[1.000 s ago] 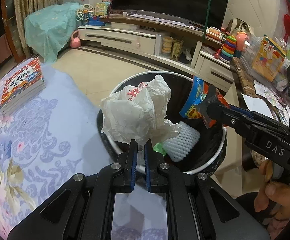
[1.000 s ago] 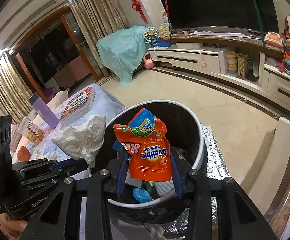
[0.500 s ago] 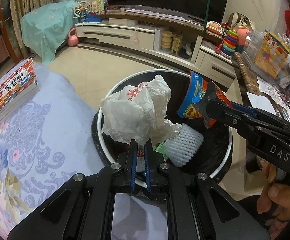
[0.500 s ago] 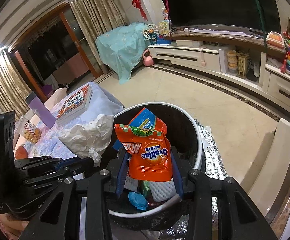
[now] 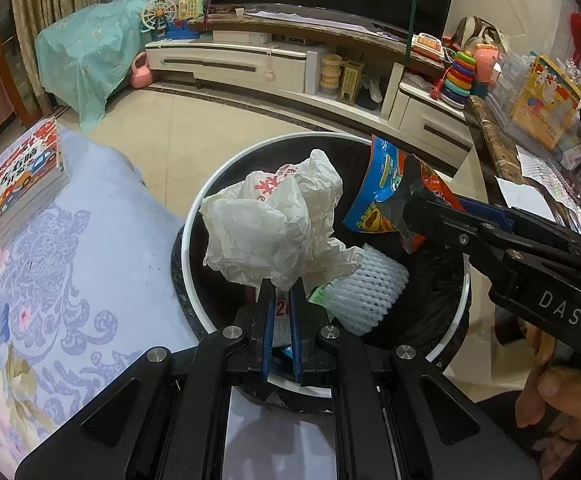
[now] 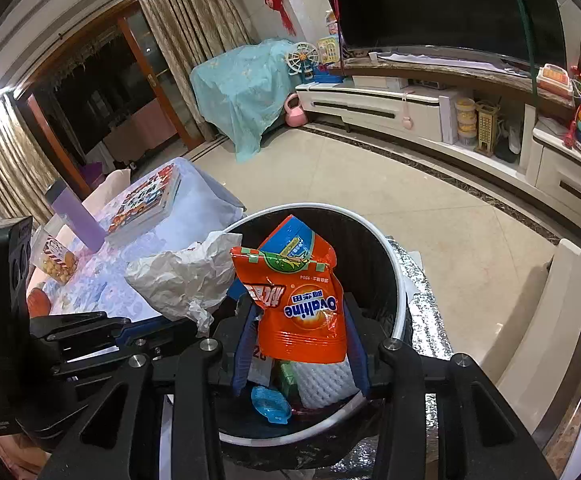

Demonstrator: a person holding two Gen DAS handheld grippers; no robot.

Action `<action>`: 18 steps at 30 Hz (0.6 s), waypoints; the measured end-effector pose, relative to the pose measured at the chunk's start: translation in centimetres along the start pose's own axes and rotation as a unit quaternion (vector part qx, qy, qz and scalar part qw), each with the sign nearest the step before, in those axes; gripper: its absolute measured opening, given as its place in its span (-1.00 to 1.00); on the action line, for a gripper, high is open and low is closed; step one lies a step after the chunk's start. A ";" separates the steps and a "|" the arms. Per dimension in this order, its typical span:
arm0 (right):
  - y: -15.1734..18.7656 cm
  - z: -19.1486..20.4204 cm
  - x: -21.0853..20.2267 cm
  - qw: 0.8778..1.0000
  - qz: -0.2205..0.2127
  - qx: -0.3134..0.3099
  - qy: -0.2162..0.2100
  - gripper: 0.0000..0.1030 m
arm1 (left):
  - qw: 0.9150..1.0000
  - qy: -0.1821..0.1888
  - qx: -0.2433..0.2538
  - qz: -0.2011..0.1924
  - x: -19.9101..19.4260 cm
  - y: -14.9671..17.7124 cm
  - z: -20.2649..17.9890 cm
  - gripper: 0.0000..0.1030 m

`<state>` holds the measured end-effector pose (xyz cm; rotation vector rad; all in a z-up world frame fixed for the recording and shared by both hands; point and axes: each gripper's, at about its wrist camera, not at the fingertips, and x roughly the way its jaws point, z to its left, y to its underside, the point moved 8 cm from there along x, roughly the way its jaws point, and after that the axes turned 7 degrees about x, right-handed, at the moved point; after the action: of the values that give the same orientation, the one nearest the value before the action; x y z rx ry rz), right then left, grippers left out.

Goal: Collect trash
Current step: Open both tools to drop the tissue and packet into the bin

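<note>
My left gripper [image 5: 281, 288] is shut on a crumpled white plastic bag [image 5: 278, 224] and holds it over the black trash bin with a white rim [image 5: 194, 216]. My right gripper [image 6: 300, 320] is shut on an orange Ovaltine pouch [image 6: 302, 304] with a blue packet [image 6: 290, 240] behind it, also over the bin [image 6: 394, 280]. In the left wrist view the right gripper [image 5: 418, 216] comes in from the right with the packets [image 5: 386, 192]. The bin holds a white foam net [image 5: 366, 292] and small wrappers.
A floral tablecloth [image 5: 50, 280] covers the table left of the bin, with a stack of books [image 5: 22, 176]. A purple bottle [image 6: 76, 216] and a snack jar [image 6: 54, 260] stand further back. A TV cabinet [image 5: 250, 64] lines the far wall across bare floor.
Both grippers have moved further over the bin with their loads. The bin now sits more centrally under them. Neither has let go.
</note>
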<state>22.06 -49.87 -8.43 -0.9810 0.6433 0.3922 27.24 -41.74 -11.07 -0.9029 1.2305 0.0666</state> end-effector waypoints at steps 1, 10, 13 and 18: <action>0.0 0.0 0.1 1.000 0.001 0.000 0.000 -0.18 | 1.000 0.000 0.000 0.001 0.0 -0.1 0.0 -0.87; -0.2 -0.1 0.2 1.000 0.006 0.000 0.003 -0.18 | 1.000 -0.002 0.004 0.009 0.5 -0.1 -0.1 -0.85; -0.3 -0.3 0.3 1.000 0.006 0.004 0.004 -0.17 | 1.000 -0.006 0.000 0.011 0.5 -0.1 0.2 -0.84; -0.2 -0.3 0.4 1.000 0.010 0.006 0.000 0.06 | 1.000 -0.002 -0.012 0.009 0.2 0.0 0.6 -0.21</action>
<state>22.41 -50.23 -8.66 -0.9632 0.6556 0.4043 27.77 -41.41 -11.21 -0.9115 1.2363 0.0970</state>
